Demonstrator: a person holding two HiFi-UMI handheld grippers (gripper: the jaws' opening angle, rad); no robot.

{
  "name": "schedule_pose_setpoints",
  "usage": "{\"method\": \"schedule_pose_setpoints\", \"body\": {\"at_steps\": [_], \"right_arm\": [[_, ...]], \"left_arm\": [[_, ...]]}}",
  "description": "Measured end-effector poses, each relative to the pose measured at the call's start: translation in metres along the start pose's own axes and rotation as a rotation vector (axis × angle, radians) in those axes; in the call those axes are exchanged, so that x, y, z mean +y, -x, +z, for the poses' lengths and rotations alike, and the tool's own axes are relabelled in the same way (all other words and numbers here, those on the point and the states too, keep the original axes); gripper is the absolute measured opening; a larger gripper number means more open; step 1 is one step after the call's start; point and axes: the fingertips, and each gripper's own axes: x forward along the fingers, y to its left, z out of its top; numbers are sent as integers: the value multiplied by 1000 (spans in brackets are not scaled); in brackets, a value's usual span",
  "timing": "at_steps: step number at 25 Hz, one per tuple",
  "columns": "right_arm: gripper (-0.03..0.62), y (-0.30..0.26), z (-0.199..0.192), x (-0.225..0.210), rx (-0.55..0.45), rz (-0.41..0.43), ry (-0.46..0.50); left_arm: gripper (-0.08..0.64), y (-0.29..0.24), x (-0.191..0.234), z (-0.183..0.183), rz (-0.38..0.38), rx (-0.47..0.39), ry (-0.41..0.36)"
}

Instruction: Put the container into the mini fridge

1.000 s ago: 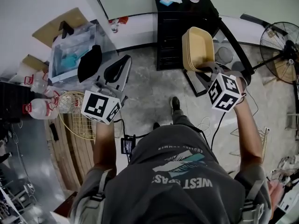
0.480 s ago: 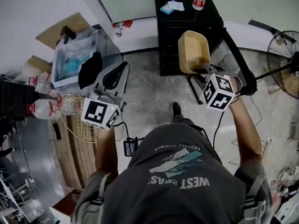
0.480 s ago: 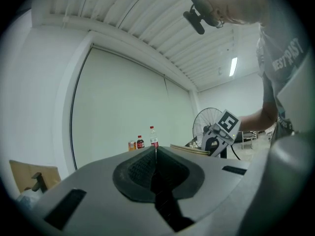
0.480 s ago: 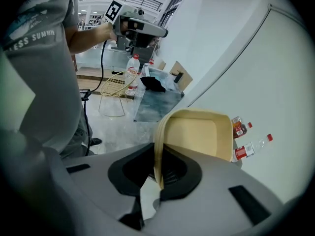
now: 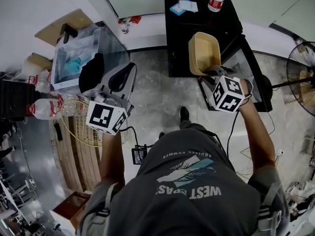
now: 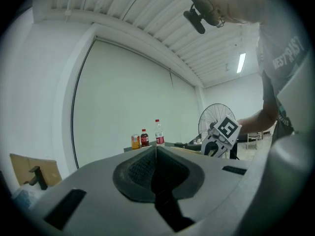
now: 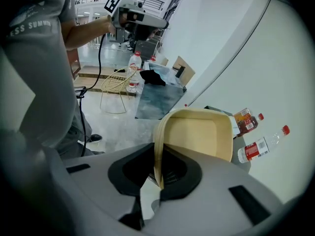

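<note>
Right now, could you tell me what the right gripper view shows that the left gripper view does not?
Only the right gripper view shows the right gripper clamped on the rim of the beige container, plus a wire basket on the floor. Only the left gripper view shows the left gripper with its jaws together on nothing, and a standing fan. Both show the drink bottles.

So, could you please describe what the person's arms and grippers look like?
Both the left gripper and right gripper are pale grey plastic with black-padded jaws; each carries a white cube with black square markers and trails a black cable. The person wears a grey short-sleeved T-shirt with shoulder straps.
</note>
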Motion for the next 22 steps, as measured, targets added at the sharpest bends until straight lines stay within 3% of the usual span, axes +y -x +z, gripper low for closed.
{"method": "schedule_pose_setpoints", "body": {"at_steps": [22], "right_arm": [[44,-118,-55,-44,39,105,-43]], "left_arm": [[20,-74,27,-56,9,100,64]]}}
